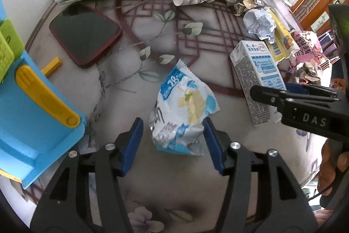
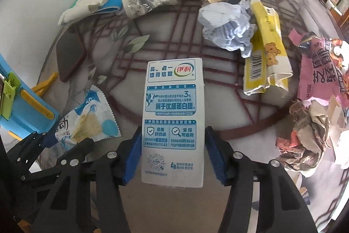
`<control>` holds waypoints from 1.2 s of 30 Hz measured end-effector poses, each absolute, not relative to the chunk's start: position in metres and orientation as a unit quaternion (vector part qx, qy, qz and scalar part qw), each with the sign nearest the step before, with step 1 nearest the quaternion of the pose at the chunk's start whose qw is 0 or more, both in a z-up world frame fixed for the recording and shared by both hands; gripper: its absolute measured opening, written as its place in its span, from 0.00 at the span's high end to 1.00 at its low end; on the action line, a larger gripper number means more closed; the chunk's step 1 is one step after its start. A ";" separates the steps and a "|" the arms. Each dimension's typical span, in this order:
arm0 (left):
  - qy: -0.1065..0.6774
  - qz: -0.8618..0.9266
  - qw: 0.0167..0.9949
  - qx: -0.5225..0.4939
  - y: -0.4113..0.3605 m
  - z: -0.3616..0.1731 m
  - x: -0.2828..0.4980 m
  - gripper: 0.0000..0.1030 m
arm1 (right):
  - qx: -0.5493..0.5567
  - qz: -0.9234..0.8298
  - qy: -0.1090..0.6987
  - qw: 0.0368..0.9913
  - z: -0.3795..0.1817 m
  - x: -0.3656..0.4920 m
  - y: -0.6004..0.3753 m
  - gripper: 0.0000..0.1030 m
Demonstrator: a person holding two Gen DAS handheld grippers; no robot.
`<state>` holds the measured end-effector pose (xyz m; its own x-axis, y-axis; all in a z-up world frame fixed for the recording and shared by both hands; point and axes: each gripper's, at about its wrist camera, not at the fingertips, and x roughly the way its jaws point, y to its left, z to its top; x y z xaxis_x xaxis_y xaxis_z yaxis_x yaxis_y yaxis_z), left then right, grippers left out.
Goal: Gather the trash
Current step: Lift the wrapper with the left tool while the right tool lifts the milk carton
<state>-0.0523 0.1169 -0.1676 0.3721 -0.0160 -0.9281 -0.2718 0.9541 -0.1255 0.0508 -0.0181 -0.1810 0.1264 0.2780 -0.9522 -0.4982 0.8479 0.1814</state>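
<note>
The right gripper (image 2: 172, 153) clamps a white-and-blue milk carton (image 2: 173, 115) at lower centre, both blue pads against its sides; its logo reads 伊利, with a large "3%" below (the smaller print blurs). The left gripper (image 1: 172, 143) stands open around a crumpled blue-white snack wrapper (image 1: 182, 110) marked "28%", its left pad clear. "DAS" shows at right edge.

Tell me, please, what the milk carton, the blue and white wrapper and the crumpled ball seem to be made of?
Milk carton: probably coated paperboard; flat printed faces, sharp folded edges.
Blue and white wrapper: likely thin plastic film with a foil lining; glossy, silvery creases, zigzag cut edge.
Crumpled ball: apparently plain paper; matte, stiff angular folds.
</note>
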 end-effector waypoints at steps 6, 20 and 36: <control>0.555 0.077 0.819 -0.127 0.116 -0.170 -0.048 0.48 | -0.092 0.261 0.598 0.752 -0.178 0.051 -0.016 0.32; 0.537 0.081 0.831 -0.124 0.110 -0.156 -0.043 0.72 | -0.061 0.287 0.552 0.780 -0.143 0.051 -0.037 0.50; 0.454 0.016 0.883 -0.119 0.066 -0.083 -0.004 0.72 | -0.007 0.255 0.459 0.851 -0.063 0.059 -0.103 0.50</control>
<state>-0.0044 0.0663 -0.0830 0.5865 -0.0801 -0.8059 -0.1368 0.9710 -0.1961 0.0592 -0.1031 -0.0630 0.4481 0.4274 -0.7852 -0.4397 0.8701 0.2228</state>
